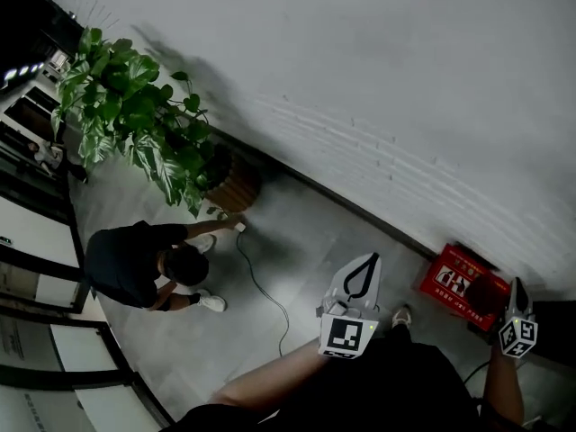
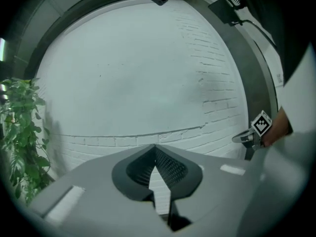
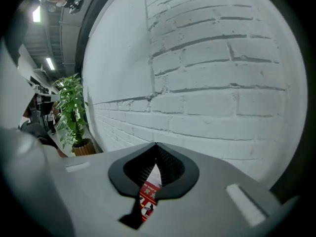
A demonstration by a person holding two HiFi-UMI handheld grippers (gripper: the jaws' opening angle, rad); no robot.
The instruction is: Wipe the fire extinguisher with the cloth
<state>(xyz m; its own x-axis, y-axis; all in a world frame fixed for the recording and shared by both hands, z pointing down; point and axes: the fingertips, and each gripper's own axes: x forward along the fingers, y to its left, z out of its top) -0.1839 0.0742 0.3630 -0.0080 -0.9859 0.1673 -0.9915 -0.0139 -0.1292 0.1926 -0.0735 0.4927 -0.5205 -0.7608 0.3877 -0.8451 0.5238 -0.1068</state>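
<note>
A red fire extinguisher box stands on the floor against the white brick wall, with a dark red rounded shape at its right end; I cannot tell whether that is the extinguisher. No cloth shows in any view. My left gripper hangs over the grey floor left of the box, shut and empty. My right gripper is just right of the box, shut with nothing held; the red box shows through the slit below its tips. The left gripper view also catches the right gripper.
A large potted plant in a wooden pot stands by the wall at the left. A person in dark clothes crouches near it, one hand at a cable that trails across the floor. Glass doors line the far left.
</note>
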